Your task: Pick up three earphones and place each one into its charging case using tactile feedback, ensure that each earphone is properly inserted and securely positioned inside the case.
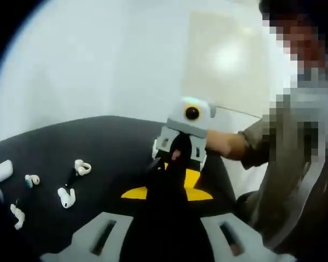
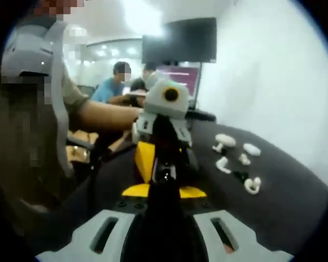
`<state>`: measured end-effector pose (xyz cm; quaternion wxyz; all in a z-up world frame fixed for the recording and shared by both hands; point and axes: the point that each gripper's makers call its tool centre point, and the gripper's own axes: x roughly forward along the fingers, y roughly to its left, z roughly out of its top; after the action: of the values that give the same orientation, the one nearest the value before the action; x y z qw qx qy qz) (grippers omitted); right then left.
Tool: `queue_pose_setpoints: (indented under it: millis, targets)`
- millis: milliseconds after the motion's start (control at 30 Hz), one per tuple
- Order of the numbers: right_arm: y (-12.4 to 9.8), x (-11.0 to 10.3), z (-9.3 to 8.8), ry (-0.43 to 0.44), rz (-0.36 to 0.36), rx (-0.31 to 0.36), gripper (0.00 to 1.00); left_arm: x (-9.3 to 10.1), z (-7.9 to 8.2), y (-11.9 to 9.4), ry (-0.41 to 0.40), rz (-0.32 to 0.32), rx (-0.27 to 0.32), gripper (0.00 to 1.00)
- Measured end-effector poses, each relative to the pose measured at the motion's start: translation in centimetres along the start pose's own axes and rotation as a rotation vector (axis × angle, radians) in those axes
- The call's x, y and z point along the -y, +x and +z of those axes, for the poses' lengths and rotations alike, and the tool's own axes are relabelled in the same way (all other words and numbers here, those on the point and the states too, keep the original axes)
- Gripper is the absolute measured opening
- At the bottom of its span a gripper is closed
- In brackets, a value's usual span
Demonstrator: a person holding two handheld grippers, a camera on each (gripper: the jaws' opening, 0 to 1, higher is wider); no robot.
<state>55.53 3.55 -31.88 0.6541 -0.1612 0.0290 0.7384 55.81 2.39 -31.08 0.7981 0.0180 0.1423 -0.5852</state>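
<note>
Both grippers hang above the black table [image 1: 98, 142] and face each other with their tips meeting. In the left gripper view my left gripper [image 1: 168, 173] has its dark fingers pressed together, and the right gripper [image 1: 177, 155] comes in from the far side, also shut. In the right gripper view a small dark glossy item [image 2: 164, 173] sits where my right gripper [image 2: 164, 183] meets the left gripper [image 2: 165, 155]; I cannot tell which holds it. Several white earphones [image 1: 66, 197] and a white case [image 1: 4, 170] lie on the table, seen again as earphones [image 2: 252, 185].
A yellow marking [image 1: 192, 185] lies on the table below the grippers, also visible as a yellow marking [image 2: 145, 158]. The person's arm [image 1: 229, 144] reaches in from the right. Other people sit at a screen [image 2: 180, 73] in the background. A white wall [image 2: 273, 82] stands behind the table.
</note>
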Motion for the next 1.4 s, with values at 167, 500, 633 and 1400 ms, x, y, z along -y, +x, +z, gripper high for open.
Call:
queue_pose_setpoints:
  millis: [167,500,633,1400]
  targets:
    - [-0.8,0.8,-0.2,0.052,-0.034,-0.006,0.28,0.2,-0.3,-0.2,-0.005,-0.003,-0.016,0.14]
    - [-5.5,3.4,4.3,0.204,-0.113,0.249,0.28,-0.1,-0.6,-0.7,0.033,0.02,-0.018,0.14]
    - [-6.4,7.0,5.6,0.183,-0.273,0.189,0.24,-0.3,-0.6,-0.8,0.067,0.031,-0.012,0.14]
    - [4.0,14.1,-0.9,-0.017,0.007,-0.552,0.19,-0.2,-0.5,-1.0,0.073,-0.003,0.0,0.14]
